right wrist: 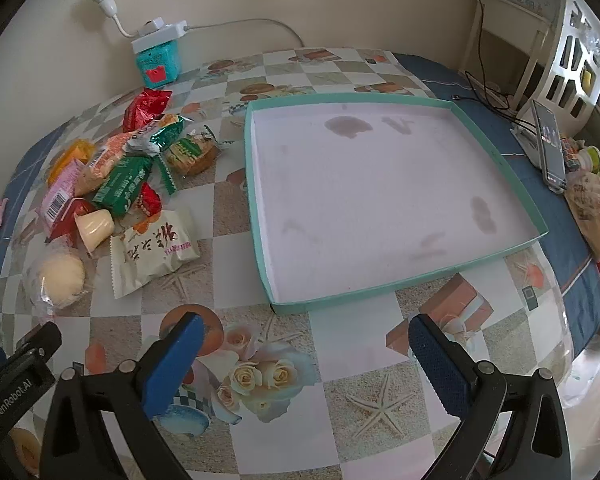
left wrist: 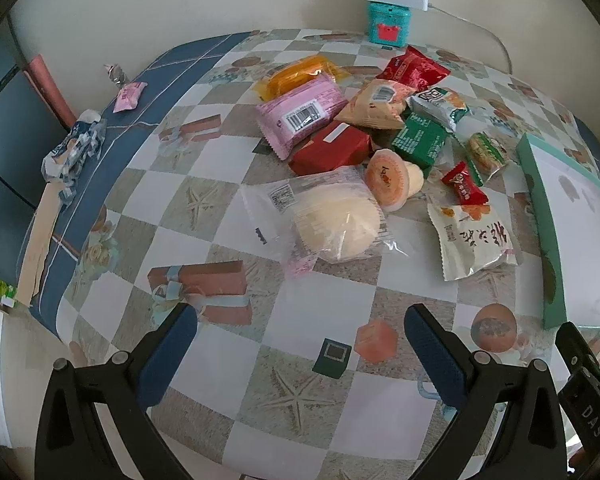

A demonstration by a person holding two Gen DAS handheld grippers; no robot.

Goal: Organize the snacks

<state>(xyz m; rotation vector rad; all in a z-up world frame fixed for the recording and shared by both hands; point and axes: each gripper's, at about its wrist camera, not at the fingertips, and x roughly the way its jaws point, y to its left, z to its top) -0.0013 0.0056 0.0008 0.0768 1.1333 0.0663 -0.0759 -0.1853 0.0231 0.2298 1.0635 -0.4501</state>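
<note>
Lighting: soft, even daylight in both views; moderately bright, slightly washed, cool cast. Source not in frame.
Shadows: faint and short; a soft one on the wall beside the teal tin, weak ones under the snack pile.
Glare: mild sheen on the clear bun wrapper and on the red foil packet; the tray floor reads pale, near washed out.
Distortion: strong fisheye; the worktop bulges, checks curve toward the edges, black vignette fills all corners.
Focus: centre sharp, barcode print legible; lower frame softer at the left claw and right claw; right edge smeared.
</note>
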